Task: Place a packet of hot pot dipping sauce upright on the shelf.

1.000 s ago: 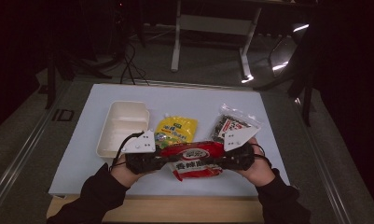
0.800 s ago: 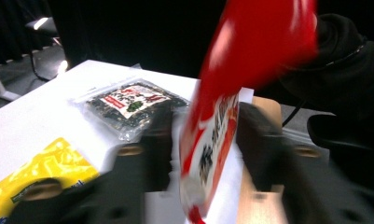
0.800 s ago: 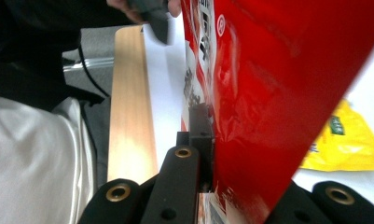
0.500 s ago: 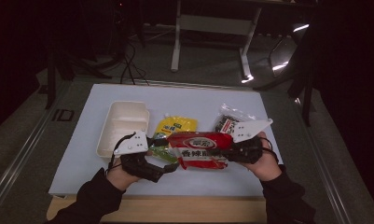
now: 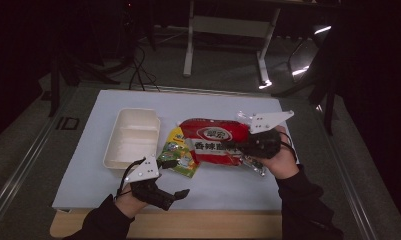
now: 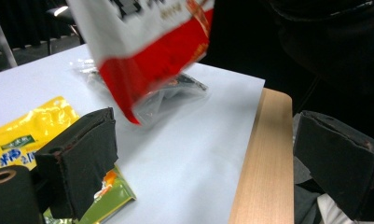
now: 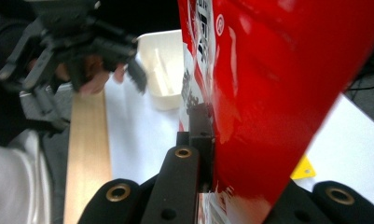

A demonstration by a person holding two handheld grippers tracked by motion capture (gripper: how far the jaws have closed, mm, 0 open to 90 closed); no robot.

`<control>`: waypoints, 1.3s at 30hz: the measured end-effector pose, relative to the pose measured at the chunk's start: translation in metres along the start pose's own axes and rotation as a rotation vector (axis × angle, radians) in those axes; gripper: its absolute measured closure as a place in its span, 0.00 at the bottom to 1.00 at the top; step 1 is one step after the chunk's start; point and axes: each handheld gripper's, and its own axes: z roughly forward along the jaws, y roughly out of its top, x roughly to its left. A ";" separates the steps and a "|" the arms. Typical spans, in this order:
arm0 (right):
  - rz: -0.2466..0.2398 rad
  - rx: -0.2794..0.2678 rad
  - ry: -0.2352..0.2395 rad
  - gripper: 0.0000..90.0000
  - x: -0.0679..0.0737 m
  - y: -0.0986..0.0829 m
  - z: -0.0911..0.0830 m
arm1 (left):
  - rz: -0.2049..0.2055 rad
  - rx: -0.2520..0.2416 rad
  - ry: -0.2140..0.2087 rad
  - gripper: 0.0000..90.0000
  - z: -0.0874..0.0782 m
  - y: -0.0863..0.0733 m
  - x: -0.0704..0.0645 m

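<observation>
table [image 5: 228, 192]: white sheet over wood, wooden near edge bare | far left: cream tray [image 5: 132, 136] | centre: yellow-green packet [image 5: 178, 159] lying flat | right: clear packet [image 6: 175, 95], partly hidden

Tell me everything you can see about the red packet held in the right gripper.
The red packet is a glossy, plastic-looking food bag with a white oval label and white characters on its front. It looks sealed and full. The right gripper clamps its right edge and holds it lifted above the white mat, over a clear packet, beside a yellow packet.
</observation>
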 end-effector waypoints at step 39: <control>0.046 -0.073 0.013 1.00 -0.051 0.069 0.084 | 0.017 0.037 0.045 0.02 -0.003 -0.043 -0.008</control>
